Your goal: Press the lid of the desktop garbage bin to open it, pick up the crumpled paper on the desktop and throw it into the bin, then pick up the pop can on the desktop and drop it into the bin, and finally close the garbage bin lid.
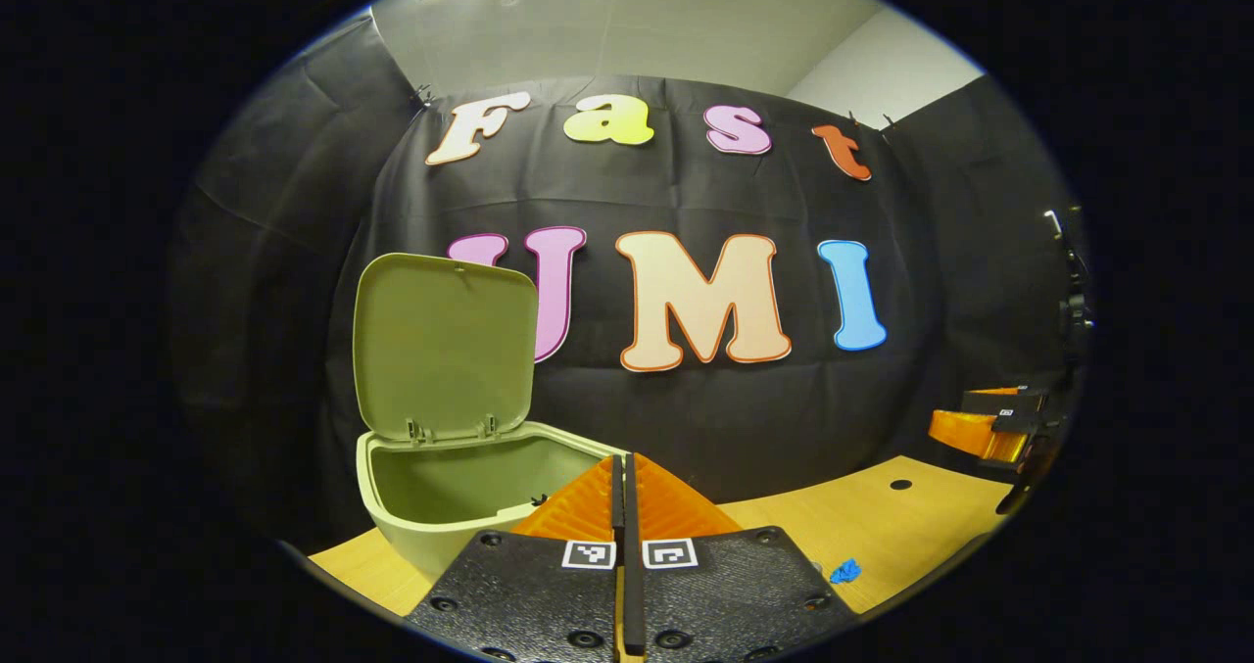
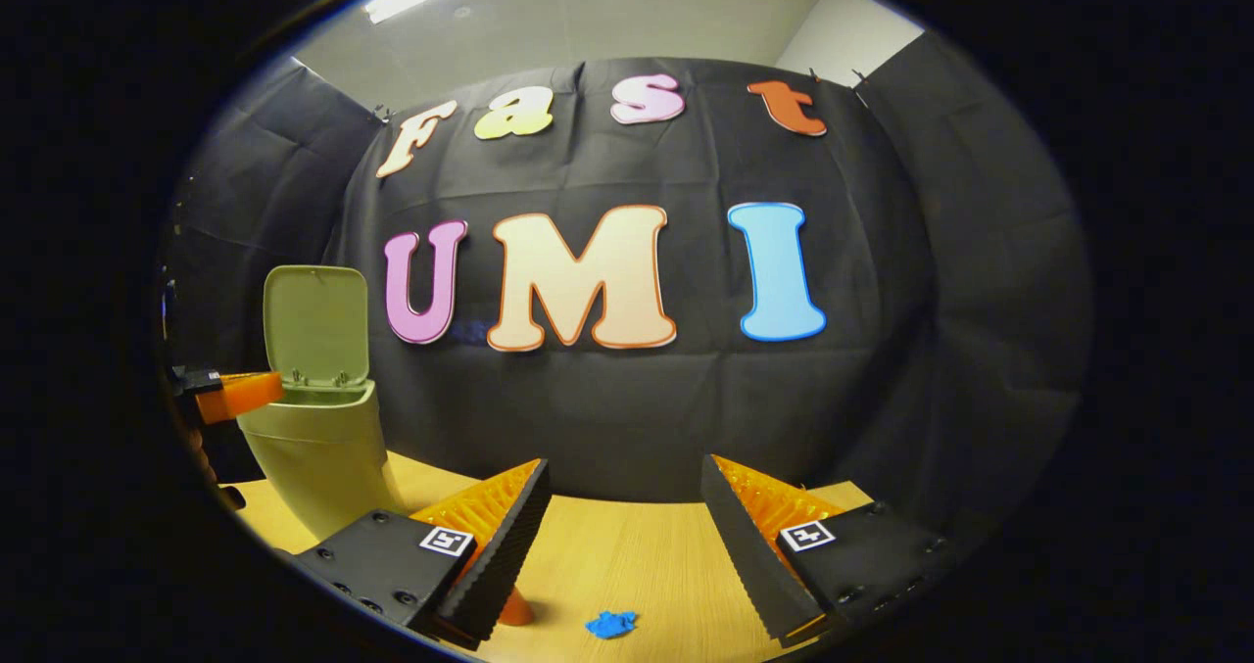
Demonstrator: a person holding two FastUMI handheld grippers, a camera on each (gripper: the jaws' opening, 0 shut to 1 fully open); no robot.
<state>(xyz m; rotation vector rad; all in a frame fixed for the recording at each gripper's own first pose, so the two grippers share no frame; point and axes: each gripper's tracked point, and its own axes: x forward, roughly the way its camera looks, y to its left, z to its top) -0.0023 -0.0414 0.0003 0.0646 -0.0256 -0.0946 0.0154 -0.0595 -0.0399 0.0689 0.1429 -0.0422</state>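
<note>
1. Two tools up: left tool (image 1: pixel 624 467) fingers pressed together, nothing between them; right tool (image 2: pixel 624 506) spread wide, empty.
2. Bin (image 1: pixel 446 492) at the tabletop (image 1: pixel 862 516) left end, lid (image 1: pixel 446 345) standing upright, open. Inside mostly hidden by the rim.
3. Small blue scrap (image 2: pixel 611 625) on the tabletop's near edge, too small to identify.
4. Orange object (image 2: pixel 513 609) behind the right tool's finger, mostly hidden.

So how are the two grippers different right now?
The left gripper has its jaws pressed together with nothing between them; the right gripper has its jaws spread wide. The left one sits beside the open bin; the right one is farther from it, above a small blue scrap. Both hang over the wooden table.
</note>
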